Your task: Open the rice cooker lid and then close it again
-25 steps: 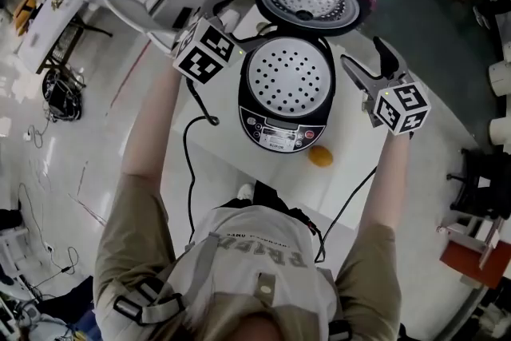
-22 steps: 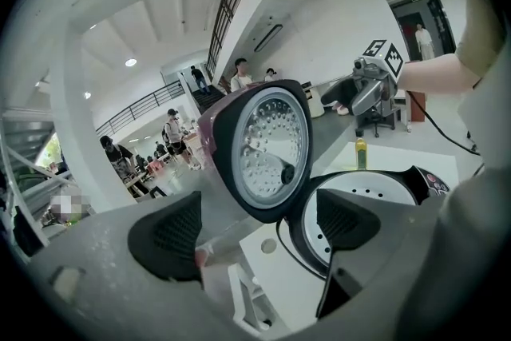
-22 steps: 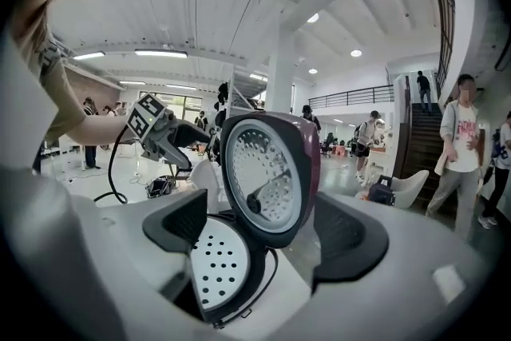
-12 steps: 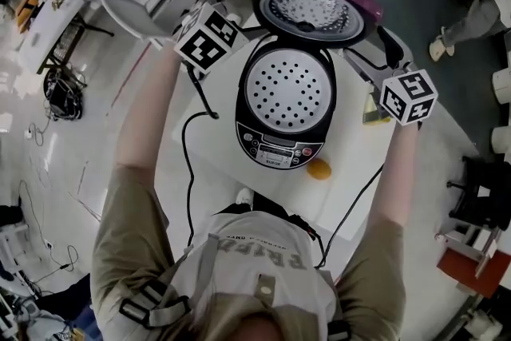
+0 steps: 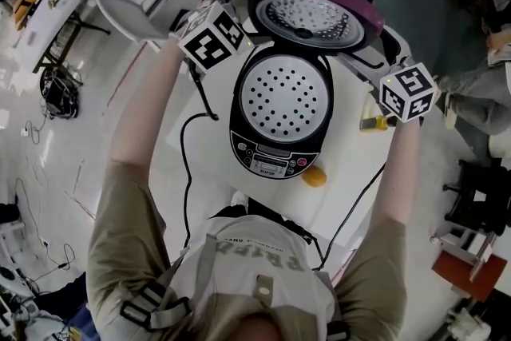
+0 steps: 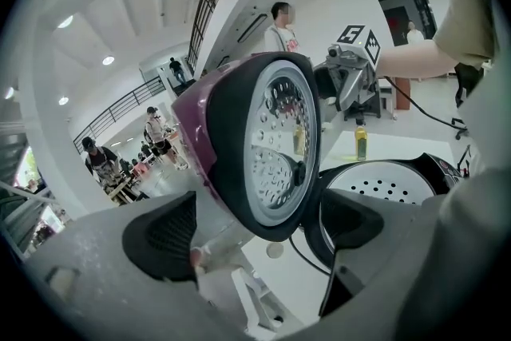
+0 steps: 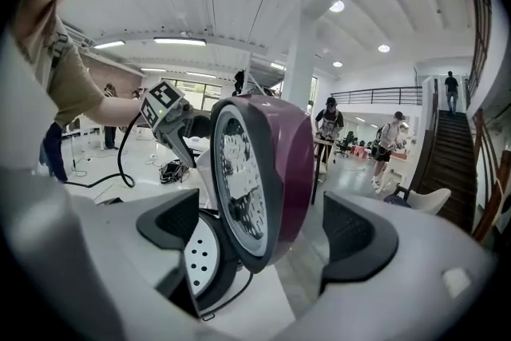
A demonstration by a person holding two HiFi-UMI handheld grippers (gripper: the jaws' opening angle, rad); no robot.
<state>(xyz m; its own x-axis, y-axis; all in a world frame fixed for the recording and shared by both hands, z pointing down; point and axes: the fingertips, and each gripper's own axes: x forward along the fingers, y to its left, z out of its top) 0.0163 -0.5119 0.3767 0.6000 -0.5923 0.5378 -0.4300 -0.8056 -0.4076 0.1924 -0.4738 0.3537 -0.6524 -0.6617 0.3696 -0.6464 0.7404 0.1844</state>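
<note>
The rice cooker (image 5: 279, 112) stands on the white table with its perforated inner plate showing. Its purple lid (image 5: 315, 12) stands raised at the back. My left gripper (image 5: 239, 5) reaches to the lid's left side. My right gripper (image 5: 377, 52) reaches to its right side. In the left gripper view the lid's rim (image 6: 271, 148) lies between the jaws of my left gripper (image 6: 255, 227), which are opening, pads clear of it. In the right gripper view the lid (image 7: 267, 164) likewise stands between the opening jaws of my right gripper (image 7: 267, 231), untouched.
A small orange object (image 5: 314, 176) lies on the table (image 5: 351, 172) in front of the cooker. A bottle of yellow liquid (image 5: 374, 122) sits to the cooker's right. The power cable (image 5: 190, 148) hangs off the left edge. People and chairs are beyond the table.
Both grippers have moved away from the person, from beside the cooker body up to either side of the raised lid. The lid has stayed up.
</note>
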